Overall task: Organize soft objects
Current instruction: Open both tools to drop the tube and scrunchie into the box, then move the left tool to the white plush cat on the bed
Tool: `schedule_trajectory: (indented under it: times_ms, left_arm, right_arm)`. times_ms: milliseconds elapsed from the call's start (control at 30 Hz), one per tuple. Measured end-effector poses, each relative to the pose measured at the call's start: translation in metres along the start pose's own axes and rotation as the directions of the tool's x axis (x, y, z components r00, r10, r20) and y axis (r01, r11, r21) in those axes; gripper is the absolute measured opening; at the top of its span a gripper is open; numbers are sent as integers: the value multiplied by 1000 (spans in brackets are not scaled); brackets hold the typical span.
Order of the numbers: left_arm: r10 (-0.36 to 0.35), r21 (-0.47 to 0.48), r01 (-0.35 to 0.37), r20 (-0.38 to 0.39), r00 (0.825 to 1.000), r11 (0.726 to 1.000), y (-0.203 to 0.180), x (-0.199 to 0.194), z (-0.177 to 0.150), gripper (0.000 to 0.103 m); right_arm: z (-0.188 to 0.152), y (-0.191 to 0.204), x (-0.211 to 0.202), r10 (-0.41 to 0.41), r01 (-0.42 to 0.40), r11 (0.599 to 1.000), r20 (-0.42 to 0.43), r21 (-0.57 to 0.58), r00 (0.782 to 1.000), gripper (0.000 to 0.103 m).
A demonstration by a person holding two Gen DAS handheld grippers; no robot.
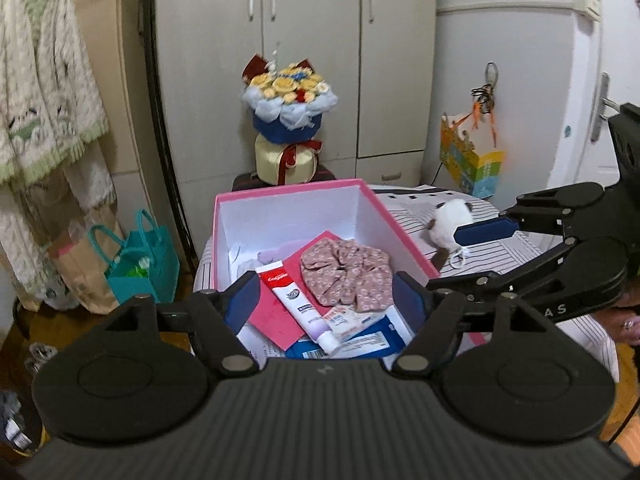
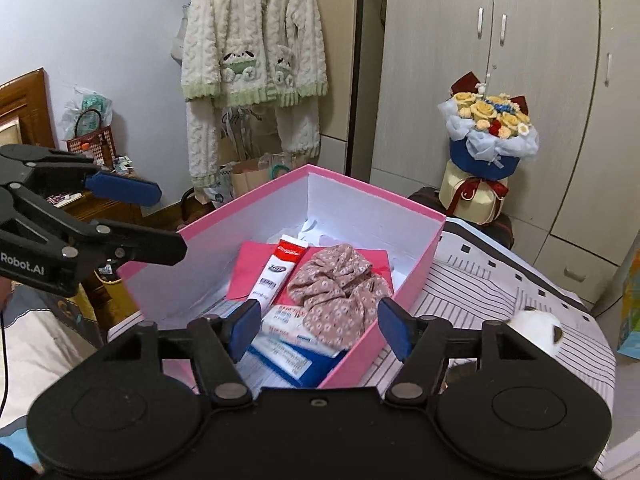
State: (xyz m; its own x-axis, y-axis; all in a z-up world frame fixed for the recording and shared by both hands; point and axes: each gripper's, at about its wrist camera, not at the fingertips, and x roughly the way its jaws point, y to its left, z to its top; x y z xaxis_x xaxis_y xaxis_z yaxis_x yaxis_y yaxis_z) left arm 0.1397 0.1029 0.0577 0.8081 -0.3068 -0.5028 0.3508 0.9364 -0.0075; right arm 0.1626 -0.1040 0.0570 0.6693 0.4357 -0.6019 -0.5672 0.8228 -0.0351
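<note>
A pink box (image 1: pixel 294 196) (image 2: pixel 416 280) with white inner walls stands on a striped table. Inside lie a pink floral scrunchie (image 1: pixel 346 272) (image 2: pixel 340 294), a toothpaste tube (image 1: pixel 296 306) (image 2: pixel 276 272), a pink card (image 1: pixel 280 320) and small packets. A white plush toy (image 1: pixel 448 222) (image 2: pixel 536 328) lies on the table right of the box. My left gripper (image 1: pixel 330 304) is open and empty above the box's near end. My right gripper (image 2: pixel 320 328) is open and empty over the box's near right wall; in the left wrist view it (image 1: pixel 460 258) shows beside the plush.
A flower bouquet (image 1: pixel 288 120) (image 2: pixel 486 148) stands behind the box before grey wardrobes. Teal and paper bags (image 1: pixel 132 264) sit on the floor at left under a hanging fleece robe (image 2: pixel 252 60). A colourful gift bag (image 1: pixel 472 156) hangs at right.
</note>
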Motion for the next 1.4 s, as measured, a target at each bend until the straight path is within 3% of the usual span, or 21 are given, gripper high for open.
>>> schedule_trajectory:
  times_ms: [200, 433, 733, 800, 867, 1033, 1267, 1400]
  left_arm:
    - [-10, 100, 6, 44, 999, 995, -28, -32, -5, 85]
    - [-32, 170, 17, 86, 996, 985, -60, -62, -13, 89]
    - [-52, 283, 9, 143, 988, 959, -105, -81, -23, 100]
    - [-66, 295, 24, 136, 988, 955, -114, -79, -22, 102]
    - [-85, 303, 43, 127, 988, 952, -122, -74, -21, 103]
    - [-137, 274, 109, 84, 987, 955, -140, -44, -13, 103]
    - [-187, 149, 174, 76, 979, 973, -158, 11, 2, 103]
    - [-214, 50, 209, 121, 969, 977, -160, 41, 9, 103]
  right_arm:
    - [-11, 8, -36, -26, 26, 1000, 12, -14, 1000, 71]
    - [-27, 12, -71, -59, 60, 998, 21, -28, 998, 72]
    - [-58, 4, -109, -140, 141, 990, 37, -24, 989, 75]
    - [-67, -3, -114, -157, 158, 988, 33, -1, 987, 77]
    - [-75, -11, -118, -175, 175, 984, 37, 20, 984, 87]
    - [-92, -38, -117, -245, 241, 969, 74, 55, 967, 89]
    - [-114, -93, -98, -227, 207, 967, 133, 146, 965, 89]
    - [-123, -115, -85, -233, 208, 967, 179, 149, 956, 89]
